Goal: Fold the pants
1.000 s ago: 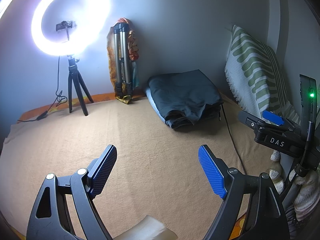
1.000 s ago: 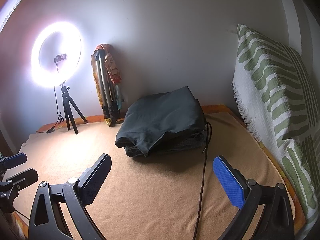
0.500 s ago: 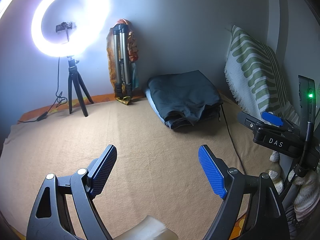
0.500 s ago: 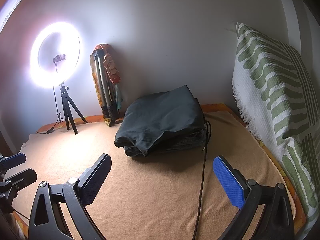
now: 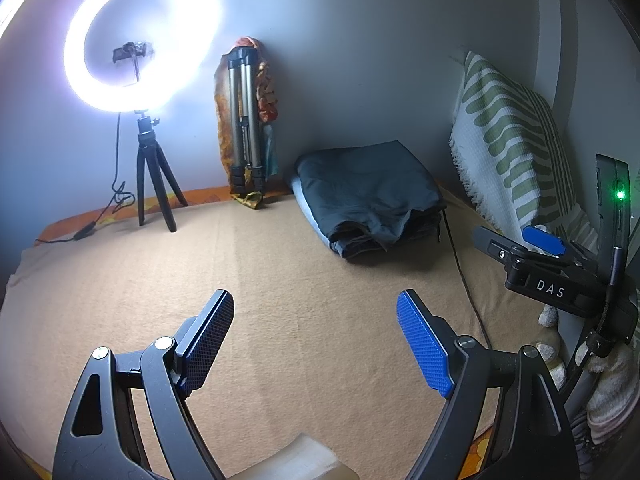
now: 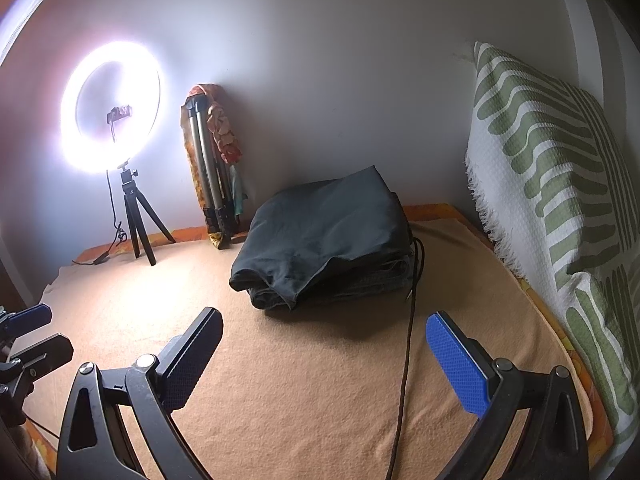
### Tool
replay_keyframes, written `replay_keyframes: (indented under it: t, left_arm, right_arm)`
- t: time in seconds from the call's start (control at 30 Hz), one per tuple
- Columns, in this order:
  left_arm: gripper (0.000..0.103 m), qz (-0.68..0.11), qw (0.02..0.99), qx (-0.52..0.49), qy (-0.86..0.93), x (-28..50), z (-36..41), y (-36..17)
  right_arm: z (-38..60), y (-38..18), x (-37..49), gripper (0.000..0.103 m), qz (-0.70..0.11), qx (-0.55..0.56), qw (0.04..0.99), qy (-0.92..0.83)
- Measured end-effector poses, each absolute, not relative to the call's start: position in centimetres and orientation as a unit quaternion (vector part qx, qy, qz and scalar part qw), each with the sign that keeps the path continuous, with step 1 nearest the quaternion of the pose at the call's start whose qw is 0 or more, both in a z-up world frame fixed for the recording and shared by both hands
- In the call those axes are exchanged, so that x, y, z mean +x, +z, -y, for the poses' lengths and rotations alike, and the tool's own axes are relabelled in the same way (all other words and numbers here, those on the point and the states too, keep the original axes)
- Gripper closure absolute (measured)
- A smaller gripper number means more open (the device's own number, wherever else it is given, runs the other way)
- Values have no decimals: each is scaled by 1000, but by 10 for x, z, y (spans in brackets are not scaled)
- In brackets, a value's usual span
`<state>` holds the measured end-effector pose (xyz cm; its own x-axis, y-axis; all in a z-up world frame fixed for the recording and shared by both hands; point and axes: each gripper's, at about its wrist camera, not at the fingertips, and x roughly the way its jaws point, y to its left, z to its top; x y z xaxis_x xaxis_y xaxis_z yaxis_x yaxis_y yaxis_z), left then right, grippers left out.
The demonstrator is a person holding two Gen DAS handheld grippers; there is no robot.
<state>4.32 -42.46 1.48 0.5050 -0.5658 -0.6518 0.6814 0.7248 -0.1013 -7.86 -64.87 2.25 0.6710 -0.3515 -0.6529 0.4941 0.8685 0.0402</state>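
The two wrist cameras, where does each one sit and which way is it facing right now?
Left wrist view: sits on the left gripper, low over the tan blanket, facing the wall; its open fingers show, and the right gripper at right.
Right wrist view: sits on the right gripper, facing the same wall; the left gripper shows at left.
Shared: folded pants, ring light, tripod, striped pillow.

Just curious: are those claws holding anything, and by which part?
Nothing. Both the left claw and right claw are open, apart from the folded pants.
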Motion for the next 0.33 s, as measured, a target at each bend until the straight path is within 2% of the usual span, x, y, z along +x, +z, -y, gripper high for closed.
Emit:
replay_keyframes:
  t: [0.33]
  left_arm:
    - [19, -340, 865, 80, -359, 43, 426, 15]
  right_arm:
    - [649, 22, -78, 0, -334, 107, 907, -233]
